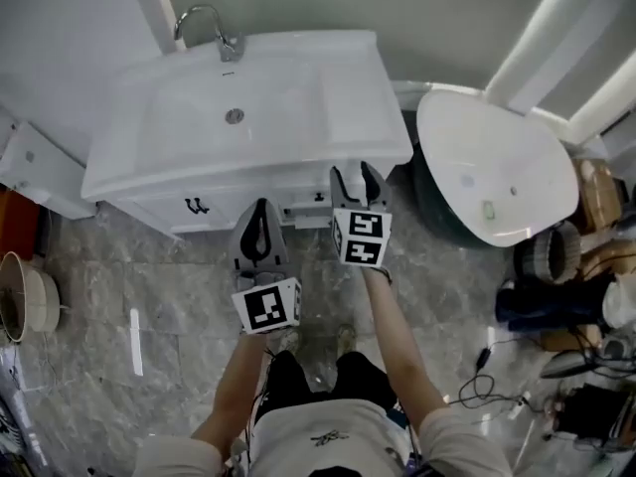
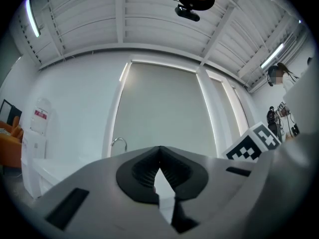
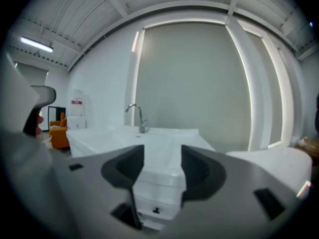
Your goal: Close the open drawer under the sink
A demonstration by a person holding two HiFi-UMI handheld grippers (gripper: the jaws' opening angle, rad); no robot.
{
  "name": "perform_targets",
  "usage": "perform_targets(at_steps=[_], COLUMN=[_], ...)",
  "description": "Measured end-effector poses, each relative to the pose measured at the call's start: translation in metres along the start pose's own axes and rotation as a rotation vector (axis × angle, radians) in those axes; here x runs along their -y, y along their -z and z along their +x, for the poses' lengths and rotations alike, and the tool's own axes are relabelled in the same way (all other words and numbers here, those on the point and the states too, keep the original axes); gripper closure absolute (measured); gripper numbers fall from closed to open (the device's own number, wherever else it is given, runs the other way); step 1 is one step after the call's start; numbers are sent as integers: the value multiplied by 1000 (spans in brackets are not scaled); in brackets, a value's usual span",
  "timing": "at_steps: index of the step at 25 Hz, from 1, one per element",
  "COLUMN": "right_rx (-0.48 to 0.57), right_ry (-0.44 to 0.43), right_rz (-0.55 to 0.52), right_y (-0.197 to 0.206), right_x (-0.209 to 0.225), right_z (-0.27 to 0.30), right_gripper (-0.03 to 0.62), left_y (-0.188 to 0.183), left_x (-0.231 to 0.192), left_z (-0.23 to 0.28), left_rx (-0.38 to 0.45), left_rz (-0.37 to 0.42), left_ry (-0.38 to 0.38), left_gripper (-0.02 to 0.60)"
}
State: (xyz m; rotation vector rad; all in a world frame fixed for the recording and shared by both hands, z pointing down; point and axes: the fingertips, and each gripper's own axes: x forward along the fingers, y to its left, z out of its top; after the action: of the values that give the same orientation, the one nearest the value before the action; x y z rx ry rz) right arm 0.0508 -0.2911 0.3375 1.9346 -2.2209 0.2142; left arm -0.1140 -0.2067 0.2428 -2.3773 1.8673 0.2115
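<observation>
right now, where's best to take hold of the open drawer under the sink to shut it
The flat front of the drawer, by its small dark handle, coming straight from the front with the right gripper. The front juts out toward its open jaws, so pushing there should likely close it.

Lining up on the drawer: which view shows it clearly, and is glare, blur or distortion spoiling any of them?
Head view: even light, sharp; the drawer is partly behind the right gripper. Right gripper view: fisheye curves the wall, soft, yet the drawer shows between open jaws. Left gripper view: aimed high, bright ceiling light, the left gripper shut and blurred close up; no drawer.
</observation>
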Motion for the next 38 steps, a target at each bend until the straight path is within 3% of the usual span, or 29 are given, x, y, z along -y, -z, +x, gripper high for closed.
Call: perform_targets(at_steps=[6,10,13,16,19,23,29,38], right_rx=[172,304,375,427,454,455,432,370], right_ry=[-49,-76,-76,-76,-79,-51,-65,-98], right_rz=[19,-28,-53,-57,-52,-75,-79,-84], right_y=[-127,-186,-206,-208,-196,-176,-154,-131], right_x=[3,-4,-4,-3,-2,9,21,34], right_z=[-75,-131,-170,-204,-236,-261,-275,-270], right_gripper=[350,364,433,499,549,563,565,565], left_y=[-102,-132,-143,-154,-159,-165,-162,-151], left_x=[4,12,24,35,47,65,83,105], left_z=[-3,-18,-30,-43,-61,-76,-91,-98], left_rx=[66,93,93,107,118,127,168,142], left_rz=[10,6,-18,-34,6,64,63,70], left_ry=[-16,-22,-33,-53,-67,-74,-103,-116], left_gripper=[561,561,561,561,561,561,561,561])
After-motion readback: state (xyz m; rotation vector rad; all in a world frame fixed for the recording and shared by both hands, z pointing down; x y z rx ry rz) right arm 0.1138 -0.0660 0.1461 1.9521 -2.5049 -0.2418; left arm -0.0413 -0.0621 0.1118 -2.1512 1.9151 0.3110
